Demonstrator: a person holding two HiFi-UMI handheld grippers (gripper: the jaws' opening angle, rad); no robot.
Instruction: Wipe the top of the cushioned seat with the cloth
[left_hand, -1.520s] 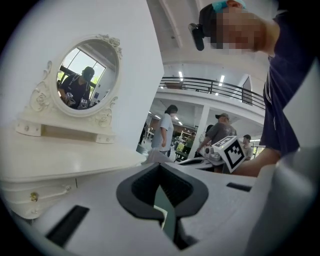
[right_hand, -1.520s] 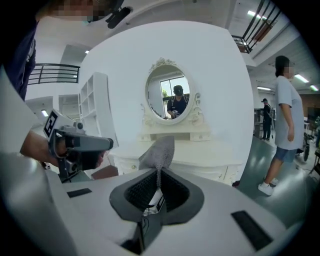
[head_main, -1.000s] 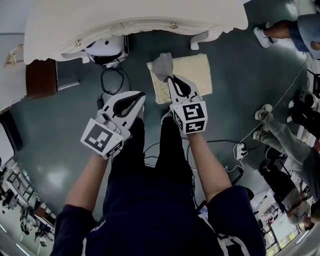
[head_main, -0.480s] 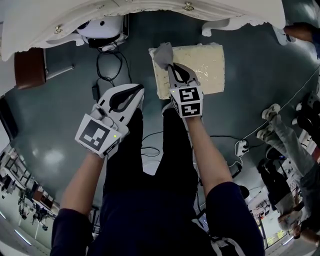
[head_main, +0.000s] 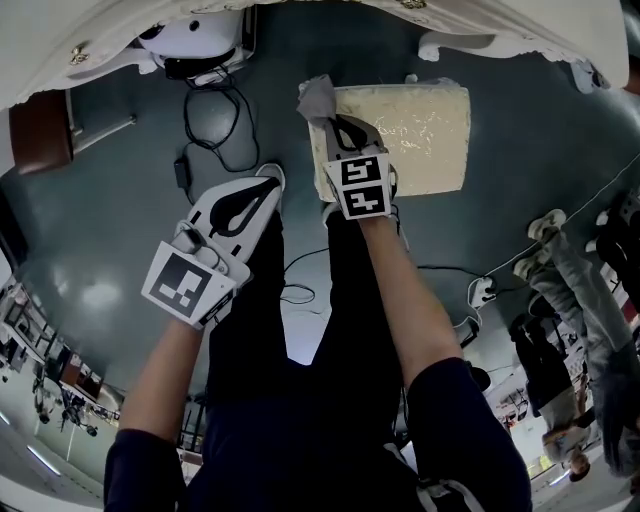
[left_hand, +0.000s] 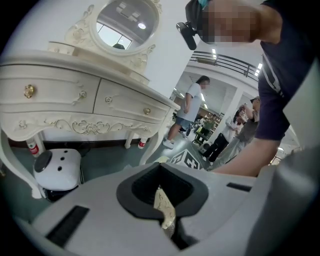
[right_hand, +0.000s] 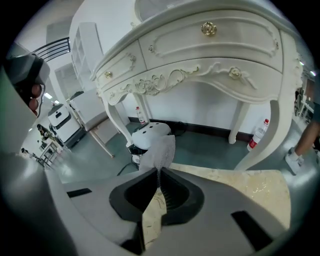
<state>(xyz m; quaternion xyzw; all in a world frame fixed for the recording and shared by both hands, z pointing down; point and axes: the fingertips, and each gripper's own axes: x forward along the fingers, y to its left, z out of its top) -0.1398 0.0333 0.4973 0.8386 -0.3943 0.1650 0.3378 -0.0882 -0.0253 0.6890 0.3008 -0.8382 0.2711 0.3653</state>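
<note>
The left gripper (head_main: 268, 186), jaws together and empty, hangs above the person's leg (head_main: 255, 330). The right gripper (head_main: 335, 125) has its jaws clamped on the cloth (head_main: 318, 98) at the far left corner of the seat (head_main: 425, 130); I cannot tell if the cloth touches it. Behind, the dresser (head_main: 500, 25) is cut off.

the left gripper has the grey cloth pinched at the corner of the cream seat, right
No, it is the right gripper: the right gripper view shows it shut on the grey cloth at the corner of the cream seat.
</note>
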